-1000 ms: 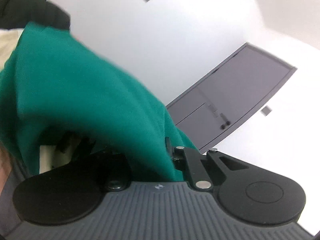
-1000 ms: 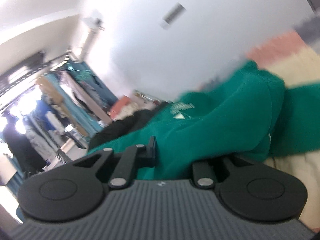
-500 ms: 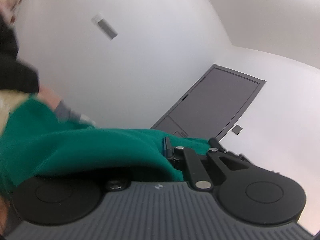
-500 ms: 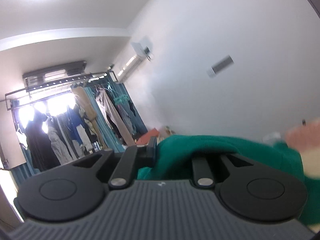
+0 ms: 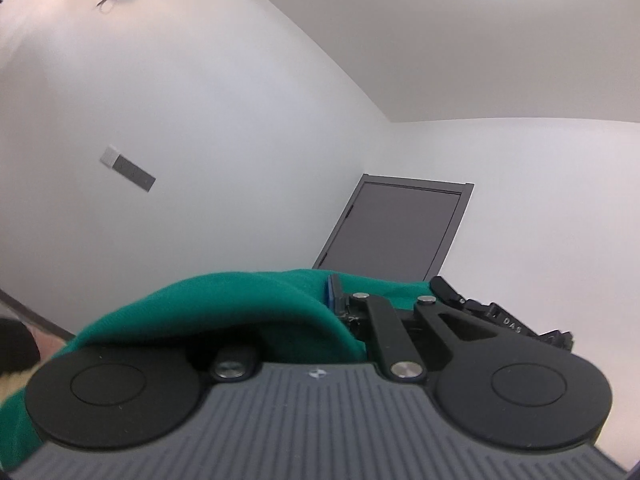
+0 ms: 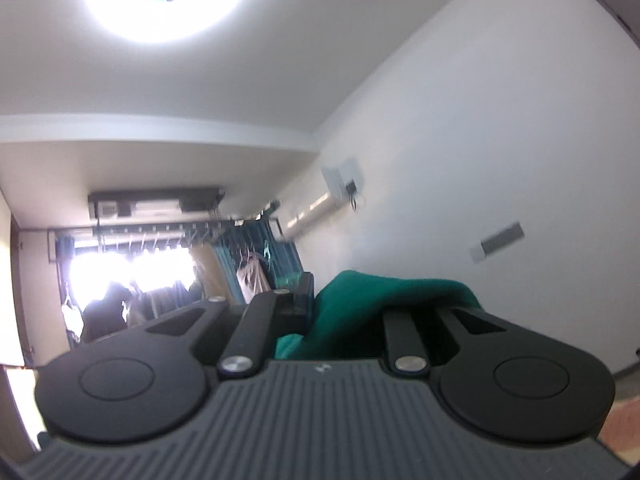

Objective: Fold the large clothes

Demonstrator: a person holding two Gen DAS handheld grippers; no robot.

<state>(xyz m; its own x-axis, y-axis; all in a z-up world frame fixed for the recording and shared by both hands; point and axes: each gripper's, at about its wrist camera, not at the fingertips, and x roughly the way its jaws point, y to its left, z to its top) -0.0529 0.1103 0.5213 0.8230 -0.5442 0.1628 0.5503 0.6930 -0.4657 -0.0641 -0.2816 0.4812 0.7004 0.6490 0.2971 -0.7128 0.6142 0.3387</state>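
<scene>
Green knit, a sweatshirt-weight garment, fills lower left of the left wrist view, draped over the near finger and bunched into the left gripper, which is clenched on it. Behind it: white wall, grey switch plate at mid left, dark door right of centre. Right wrist view: drying rack with hung clothes at left, the same cloth at centre, pinched by the right gripper, clamped on a fold of it; wall AC unit above. Both cameras aim above level, no bed or table visible. Reads as the lift-and-spread step: garment held up by two points. Next needs the hands pulled apart to tension the cloth, then lowered flat; grip must hold, knit can slip
</scene>
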